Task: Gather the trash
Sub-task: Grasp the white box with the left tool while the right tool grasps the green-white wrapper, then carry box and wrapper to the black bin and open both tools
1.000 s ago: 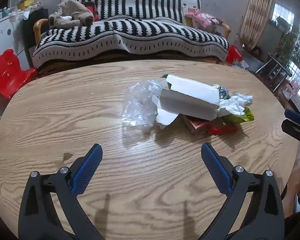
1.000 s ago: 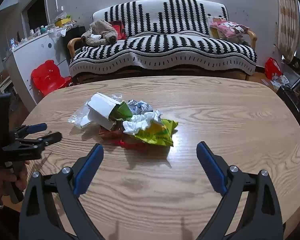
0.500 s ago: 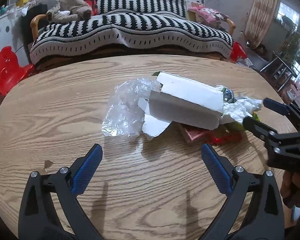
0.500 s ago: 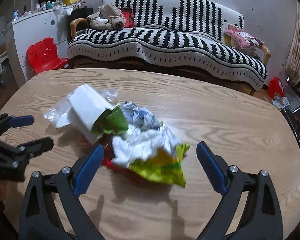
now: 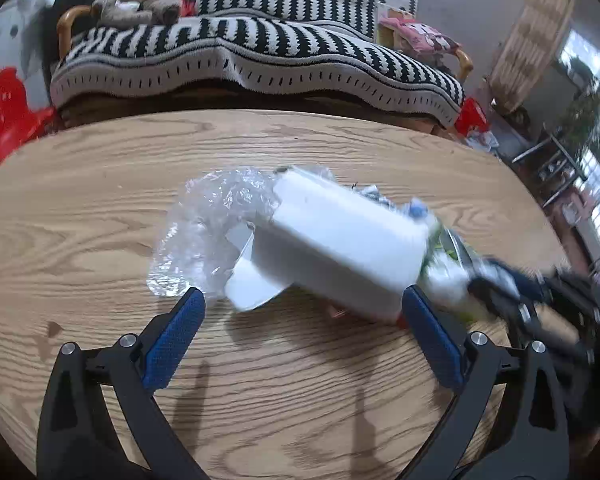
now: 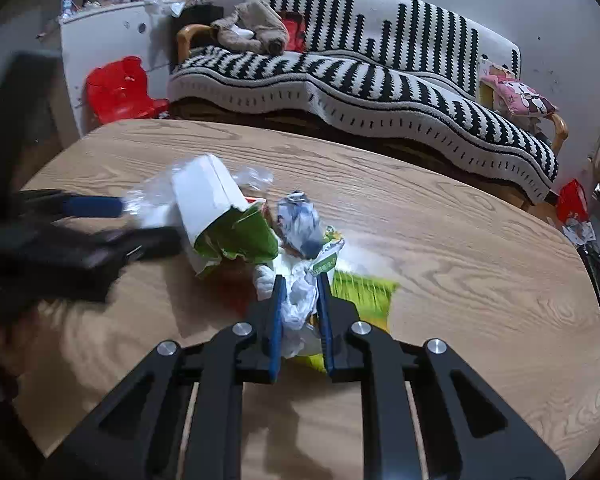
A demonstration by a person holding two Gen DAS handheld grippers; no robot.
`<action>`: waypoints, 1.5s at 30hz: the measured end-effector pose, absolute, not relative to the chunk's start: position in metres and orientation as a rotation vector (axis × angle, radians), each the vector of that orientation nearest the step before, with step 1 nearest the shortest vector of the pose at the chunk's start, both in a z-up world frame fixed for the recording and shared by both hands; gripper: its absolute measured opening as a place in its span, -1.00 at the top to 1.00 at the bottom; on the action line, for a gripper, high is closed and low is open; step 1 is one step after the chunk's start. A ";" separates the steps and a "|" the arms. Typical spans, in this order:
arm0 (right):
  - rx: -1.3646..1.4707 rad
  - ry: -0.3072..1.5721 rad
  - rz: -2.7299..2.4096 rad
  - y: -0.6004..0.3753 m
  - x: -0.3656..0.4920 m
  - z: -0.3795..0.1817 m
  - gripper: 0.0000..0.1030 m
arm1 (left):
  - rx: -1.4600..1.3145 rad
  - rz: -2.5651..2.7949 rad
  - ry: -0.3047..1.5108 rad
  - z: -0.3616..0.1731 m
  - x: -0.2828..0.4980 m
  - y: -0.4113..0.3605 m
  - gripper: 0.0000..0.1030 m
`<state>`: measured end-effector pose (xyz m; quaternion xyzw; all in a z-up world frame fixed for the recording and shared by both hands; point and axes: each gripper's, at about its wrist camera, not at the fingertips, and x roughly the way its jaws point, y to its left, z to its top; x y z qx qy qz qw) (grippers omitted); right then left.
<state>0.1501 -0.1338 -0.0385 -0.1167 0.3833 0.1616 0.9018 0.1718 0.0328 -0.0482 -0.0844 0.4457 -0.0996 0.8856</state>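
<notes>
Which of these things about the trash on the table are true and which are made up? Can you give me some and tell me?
1. The right gripper is squeezing crumpled white paper. True.
2. The left gripper is shut tight. False: its jaws stand wide apart around the white box.
3. A crinkly clear plastic bag lies beside the white box. True.
4. The trash sits on a glass table. False: the table is wood-grained.
5. A striped sofa stands behind the table. True.
</notes>
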 end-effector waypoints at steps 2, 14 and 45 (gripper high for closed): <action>-0.244 0.792 0.337 -0.139 0.134 -0.034 0.69 | -0.243 -0.212 0.942 -0.048 0.177 0.031 -0.86; -0.205 0.830 0.373 -0.169 0.052 -0.031 0.71 | -0.277 -0.169 1.093 -0.062 0.172 -0.016 -0.86; -0.094 1.066 0.216 -0.237 0.042 -0.074 0.47 | -0.003 -0.208 1.063 -0.056 0.125 0.000 0.44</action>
